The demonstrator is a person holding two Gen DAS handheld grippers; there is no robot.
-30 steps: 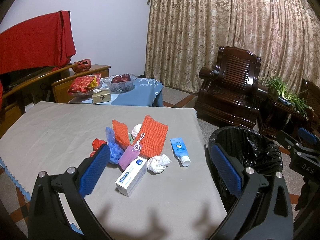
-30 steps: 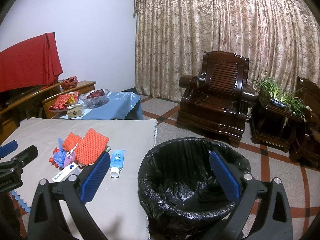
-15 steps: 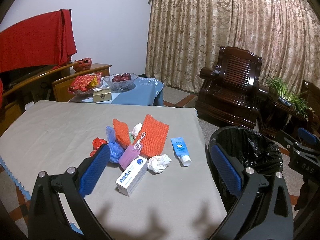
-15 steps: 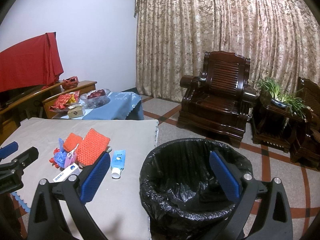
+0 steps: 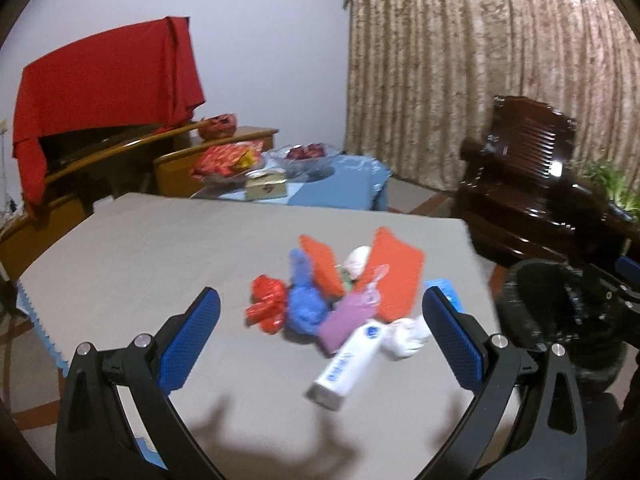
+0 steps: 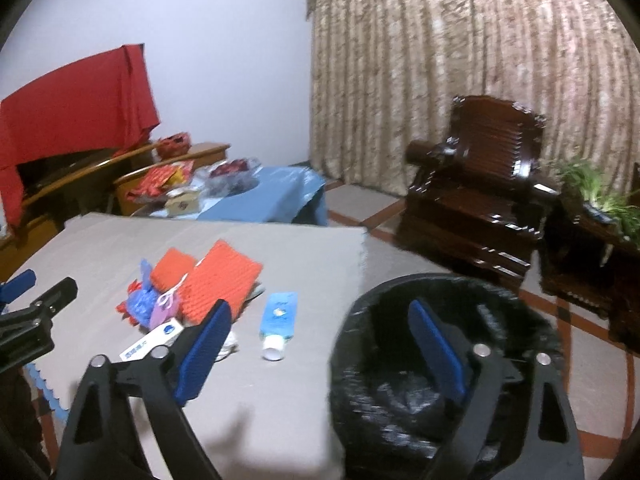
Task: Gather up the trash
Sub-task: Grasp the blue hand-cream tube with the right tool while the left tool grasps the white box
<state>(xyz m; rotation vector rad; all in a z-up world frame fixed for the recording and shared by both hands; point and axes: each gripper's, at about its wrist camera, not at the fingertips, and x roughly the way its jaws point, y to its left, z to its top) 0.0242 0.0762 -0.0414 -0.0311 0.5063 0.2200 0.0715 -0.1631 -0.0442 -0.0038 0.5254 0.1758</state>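
Trash pile on grey cloth-covered surface (image 5: 168,248), nothing collected yet by the look of it. Landmark: white rectangular carton with blue print (image 5: 349,364), nearest piece to left gripper (image 5: 320,342), lying just ahead of it and slightly right of centre, long axis running diagonally from near-left to far-right. Just beyond carton: purple flat pouch with white string (image 5: 347,322), crumpled blue plastic bag (image 5: 303,304), crumpled red wrapper (image 5: 267,307) to far left of carton, two orange knitted foam sleeves (image 5: 394,280) behind. Crumpled white tissue wad (image 5: 406,336) touching or just beside carton's right side. Light-blue squeeze tube with white cap (image 6: 277,322) well right of carton, cap end toward camera, long axis roughly along right gripper's pointing line. Black-bagged round trash bin (image 6: 440,360) off surface edge, further right of carton. Left gripper wide open, empty, pads apart on either side of pile, not touching anything. Right gripper (image 6: 320,352) jaws closing from wide, nothing between them; right finger over bin, left finger over surface near tissue. Judgement: left nearer to carton and pile, right nearer to tube and bin. Carton's diagonal axis probably calls for wrist roll to grip across short side. Heavy motion blur, small details uncertain.
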